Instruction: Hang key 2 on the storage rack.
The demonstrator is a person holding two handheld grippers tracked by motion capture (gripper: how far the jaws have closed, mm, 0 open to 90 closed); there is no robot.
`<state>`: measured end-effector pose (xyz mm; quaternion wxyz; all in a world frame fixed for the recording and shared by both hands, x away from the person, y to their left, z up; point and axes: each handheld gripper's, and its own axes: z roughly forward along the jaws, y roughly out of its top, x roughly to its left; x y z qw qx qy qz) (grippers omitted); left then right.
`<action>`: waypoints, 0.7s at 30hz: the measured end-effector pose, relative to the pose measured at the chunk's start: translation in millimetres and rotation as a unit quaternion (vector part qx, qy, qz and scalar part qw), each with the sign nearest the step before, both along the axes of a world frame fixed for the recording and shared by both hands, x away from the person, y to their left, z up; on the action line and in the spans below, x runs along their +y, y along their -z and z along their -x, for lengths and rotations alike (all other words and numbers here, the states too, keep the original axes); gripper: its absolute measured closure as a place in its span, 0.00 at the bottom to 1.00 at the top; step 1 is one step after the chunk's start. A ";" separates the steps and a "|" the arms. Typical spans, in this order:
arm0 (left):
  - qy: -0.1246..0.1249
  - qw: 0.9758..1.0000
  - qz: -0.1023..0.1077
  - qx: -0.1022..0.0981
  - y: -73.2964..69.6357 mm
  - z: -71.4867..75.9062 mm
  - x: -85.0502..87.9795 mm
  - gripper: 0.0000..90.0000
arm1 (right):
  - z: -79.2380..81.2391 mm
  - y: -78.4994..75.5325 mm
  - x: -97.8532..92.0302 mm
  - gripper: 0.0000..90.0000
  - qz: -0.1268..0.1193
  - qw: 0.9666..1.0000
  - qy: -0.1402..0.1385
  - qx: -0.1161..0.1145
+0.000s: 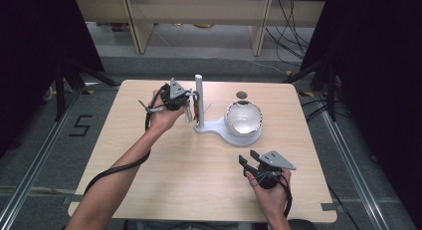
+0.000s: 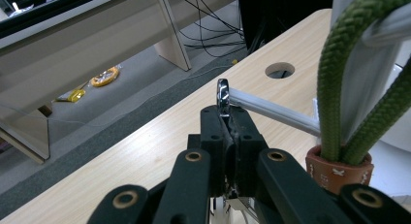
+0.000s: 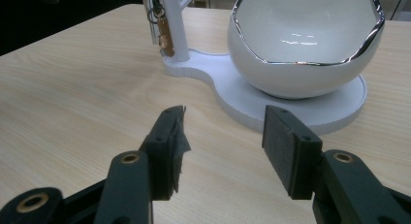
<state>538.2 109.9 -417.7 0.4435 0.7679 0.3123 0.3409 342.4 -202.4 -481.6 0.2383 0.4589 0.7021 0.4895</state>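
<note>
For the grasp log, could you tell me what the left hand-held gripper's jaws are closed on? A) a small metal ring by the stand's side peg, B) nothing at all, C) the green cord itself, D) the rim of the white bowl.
A: in the left gripper view, the left hand-held gripper is pinched shut on a small metal ring at the tip of the stand's side peg, apart from the white bowl.

We are noting a pale matt wood-grain tabletop. The white rounded bowl is showing a glossy glazed surface with a shiny chrome-like rim. The white flat stand base is looking matt and plastic. The braided green cord is appearing coarse, entering a brown stitched leather-like cap. The small metal ring is gleaming.
</note>
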 end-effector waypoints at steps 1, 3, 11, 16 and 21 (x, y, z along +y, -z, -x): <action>0.000 1.000 0.000 0.001 0.2 0.0 -0.2 0.96 | 0.2 -0.2 -0.1 0.56 0.001 1.000 0.000 0.001; 0.003 1.000 -0.006 -0.002 -0.2 -0.4 0.1 0.96 | 0.4 -0.6 0.0 0.56 0.002 1.000 0.001 0.003; 0.022 0.999 -0.034 -0.006 -1.0 -1.6 -0.9 0.95 | 0.9 -0.8 -0.1 0.56 0.002 1.000 0.003 0.007; 0.045 0.996 -0.070 -0.008 -0.2 0.5 -2.5 0.85 | 0.3 -0.1 -0.3 0.56 0.000 1.000 0.002 0.006; 0.050 0.996 -0.076 0.000 -4.9 6.6 0.7 0.64 | 0.4 0.2 -0.6 0.56 -0.001 1.000 0.005 0.003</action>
